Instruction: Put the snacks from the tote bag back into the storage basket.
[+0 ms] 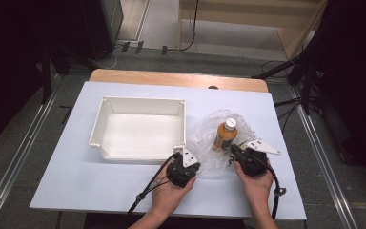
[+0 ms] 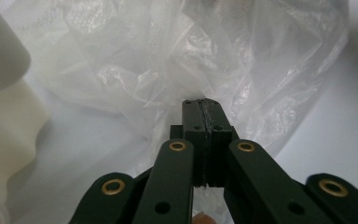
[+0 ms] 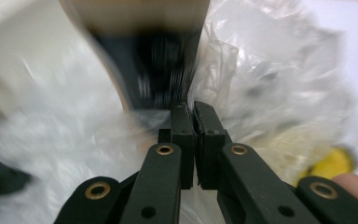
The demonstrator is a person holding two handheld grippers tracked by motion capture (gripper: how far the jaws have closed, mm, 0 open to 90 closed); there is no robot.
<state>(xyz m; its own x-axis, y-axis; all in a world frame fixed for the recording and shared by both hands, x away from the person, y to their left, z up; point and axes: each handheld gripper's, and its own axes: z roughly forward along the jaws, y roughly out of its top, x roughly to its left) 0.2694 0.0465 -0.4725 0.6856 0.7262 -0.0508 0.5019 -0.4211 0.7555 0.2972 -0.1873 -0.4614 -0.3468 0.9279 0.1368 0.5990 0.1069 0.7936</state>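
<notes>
— Dark room all round, and from the high view a pale blue counter (image 1: 100, 186) with a white tray (image 1: 106, 123) on its left half. What lies beside it?

— A crumpled clear plastic bag (image 1: 205, 131), just right of the tray, with an orange bottle (image 1: 226, 135) with a white cap standing in it. The left hand-held gripper (image 1: 187, 159) is at the bag's near left edge, the right hand-held gripper (image 1: 234, 150) at its near right edge, close to the bottle.

— And in the left gripper view?

— The left hand-held gripper (image 2: 204, 103) has its jaws pressed together with a fold of the plastic bag (image 2: 177, 60) pinched at the tips. The tray's (image 2: 4, 126) white wall sits at the left.

— The right gripper view?

— Blurred. The right hand-held gripper (image 3: 191, 108) is drawn tight as well, its tips in the plastic bag (image 3: 270, 88). Whether film is caught between them I cannot tell for certain, though it lies right against them. The bottle (image 3: 135, 28) rises just beyond the tips, its dark label smeared. Something yellow (image 3: 338, 163) shows low on the right; too blurred to name.
</notes>
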